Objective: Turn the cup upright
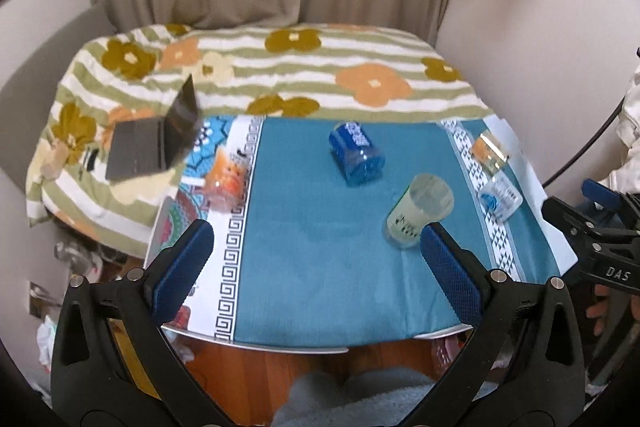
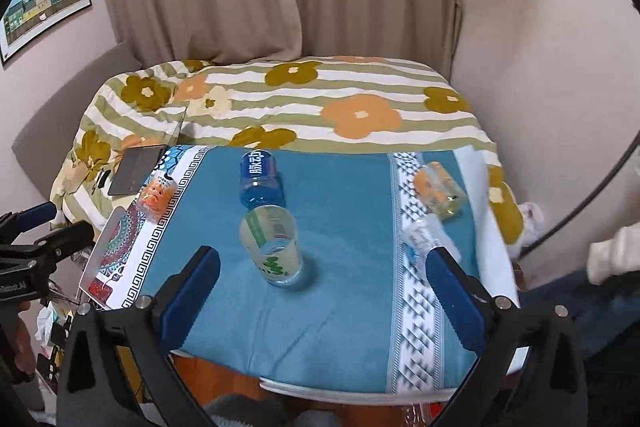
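Note:
A clear cup with green print (image 1: 418,211) (image 2: 274,247) stands upside down on the blue tablecloth (image 1: 304,227) (image 2: 340,267), base up. A blue cup (image 1: 356,153) (image 2: 260,183) stands upside down just behind it. My left gripper (image 1: 316,259) is open and empty, above the table's near edge; its right finger sits just in front of the clear cup. My right gripper (image 2: 320,287) is open and empty, with the clear cup ahead, between its fingers and nearer the left one.
An orange-print cup (image 1: 226,175) (image 2: 158,197) is at the table's left edge, a second orange cup (image 1: 490,151) (image 2: 438,193) and a blue-and-white cup (image 1: 500,197) (image 2: 420,239) at the right. A floral bedspread (image 1: 280,67) lies behind, bearing a laptop (image 1: 156,141).

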